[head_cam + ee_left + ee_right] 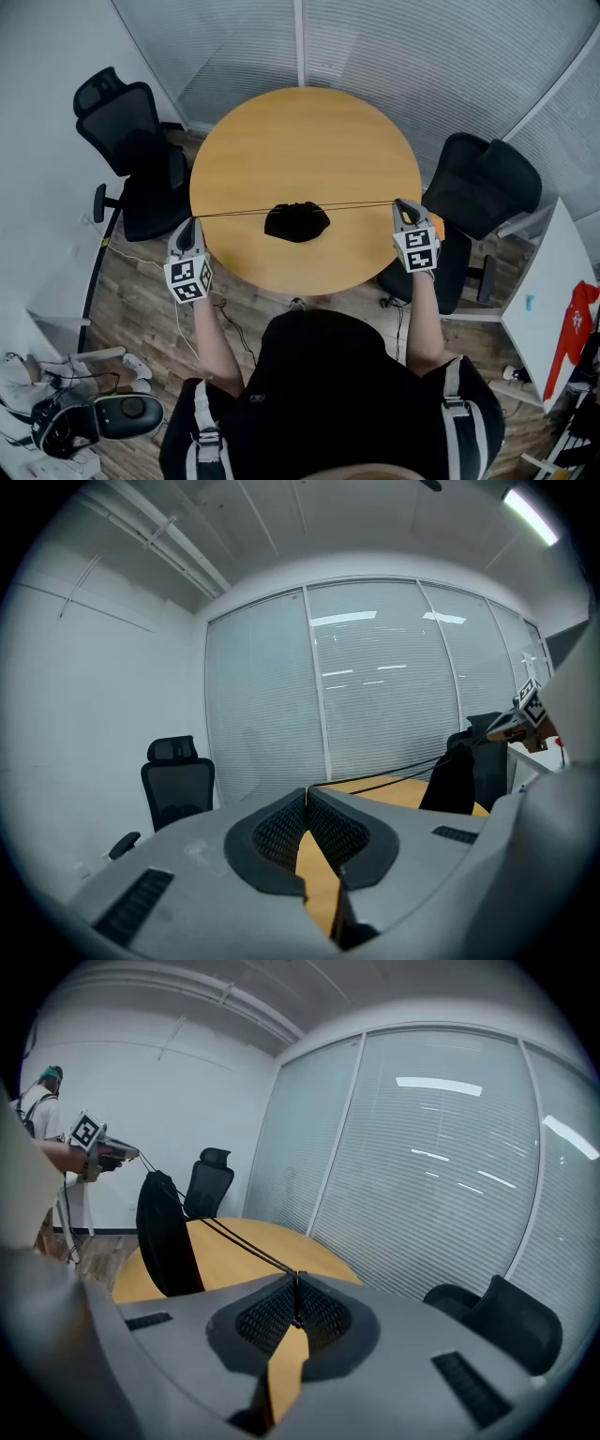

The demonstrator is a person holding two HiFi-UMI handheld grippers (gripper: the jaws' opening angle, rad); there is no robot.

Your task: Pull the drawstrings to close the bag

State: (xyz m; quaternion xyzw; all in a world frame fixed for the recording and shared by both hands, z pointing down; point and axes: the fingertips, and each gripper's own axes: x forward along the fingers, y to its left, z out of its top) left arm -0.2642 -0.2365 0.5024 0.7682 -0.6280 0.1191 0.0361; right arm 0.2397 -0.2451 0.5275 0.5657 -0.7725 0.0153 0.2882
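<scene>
**Bag hangs between two taut drawstrings over the round table**

The bag (296, 221) is black and bunched. In the head view it sits over the near half of the round wooden table (305, 131), about midway between the two grippers. Its mouth looks gathered in, though the dark cloth hides how far. In both gripper views it appears as a tall dark shape standing up from the tabletop. Whether its bottom rests on the wood or hangs just clear of it cannot be told.

The drawstrings (244, 212) run out from either side of the bag in a nearly straight, tight line across the table.

The left gripper (191, 225) is held at the table's left edge. Its jaws are pressed together, with the cord pinched at their tips and leading off toward the bag. The right gripper (402, 205) is at the table's right edge. Its jaws are likewise closed on the cord, and two thin strands run away side by side from the tips.

The person's two forearms reach forward, one on each side, with the grippers well apart.

A black office chair (131, 159) stands to the left of the table and another black chair (483, 187) to the right. Frosted glass walls with blinds (422, 56) curve behind the table.
</scene>
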